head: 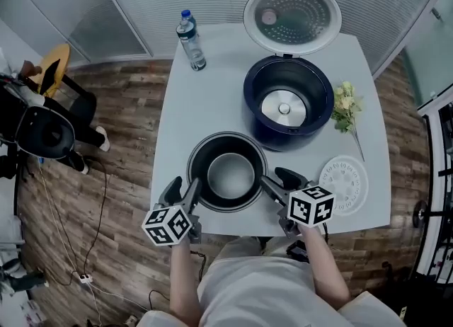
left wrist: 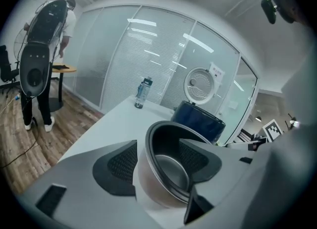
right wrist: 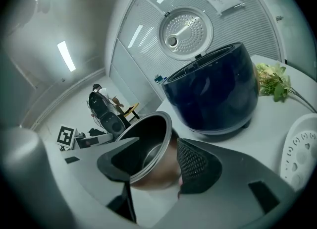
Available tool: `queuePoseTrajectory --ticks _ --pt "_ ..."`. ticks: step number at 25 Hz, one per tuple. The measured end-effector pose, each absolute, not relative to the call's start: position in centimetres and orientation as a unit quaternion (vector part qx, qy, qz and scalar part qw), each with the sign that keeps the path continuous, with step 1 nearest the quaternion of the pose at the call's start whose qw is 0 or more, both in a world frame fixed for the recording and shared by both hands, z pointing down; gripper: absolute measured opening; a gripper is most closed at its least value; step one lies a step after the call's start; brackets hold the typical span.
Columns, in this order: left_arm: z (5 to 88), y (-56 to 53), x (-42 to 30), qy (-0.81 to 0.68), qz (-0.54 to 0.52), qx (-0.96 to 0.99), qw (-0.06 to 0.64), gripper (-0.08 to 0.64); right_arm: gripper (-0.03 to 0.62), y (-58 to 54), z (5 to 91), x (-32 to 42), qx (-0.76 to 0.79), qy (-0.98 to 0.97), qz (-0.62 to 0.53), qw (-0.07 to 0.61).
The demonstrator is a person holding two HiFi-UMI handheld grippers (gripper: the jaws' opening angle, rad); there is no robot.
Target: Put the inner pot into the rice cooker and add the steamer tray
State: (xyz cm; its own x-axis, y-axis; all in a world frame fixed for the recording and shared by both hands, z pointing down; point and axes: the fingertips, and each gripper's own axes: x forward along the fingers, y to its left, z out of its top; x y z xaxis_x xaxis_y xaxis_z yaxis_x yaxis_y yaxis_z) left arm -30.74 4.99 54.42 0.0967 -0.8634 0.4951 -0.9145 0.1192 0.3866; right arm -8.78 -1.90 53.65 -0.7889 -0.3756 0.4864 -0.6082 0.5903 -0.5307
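The dark inner pot is near the table's front edge, gripped on both sides at its rim. My left gripper is shut on the pot's left rim, one jaw inside and one outside. My right gripper is shut on the right rim the same way. The dark blue rice cooker stands behind the pot with its round lid raised open. The white perforated steamer tray lies flat on the table to the right of my right gripper.
A water bottle stands at the table's back left. A small bunch of pale flowers lies right of the cooker. The white table ends just before my grippers. A black chair and a person are on the wooden floor at left.
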Motion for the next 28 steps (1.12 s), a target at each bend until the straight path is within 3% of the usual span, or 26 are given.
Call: queuePoseTrajectory --ticks 21,22,23,24,28 --pt "57.7 4.2 -31.4 -0.678 0.022 0.629 0.379 0.268 0.203 -3.9 56.4 -11.2 0.266 -0.871 0.365 0.196" --pt "57.9 4.1 -31.1 -0.670 0.024 0.635 0.384 0.250 0.159 -3.9 56.4 -11.2 0.271 -0.870 0.362 0.198" --pt "57.9 4.1 -30.8 -0.659 0.022 0.643 0.389 0.165 0.114 -3.9 56.5 -11.2 0.273 -0.868 0.363 0.199" --pt "57.9 4.0 -30.5 -0.650 0.017 0.649 0.394 0.101 0.109 -3.9 56.5 -11.1 0.273 -0.867 0.367 0.198" --pt "58.0 4.0 -30.4 -0.635 0.011 0.659 0.404 0.104 0.103 -3.7 56.5 -11.2 0.269 -0.865 0.377 0.194"
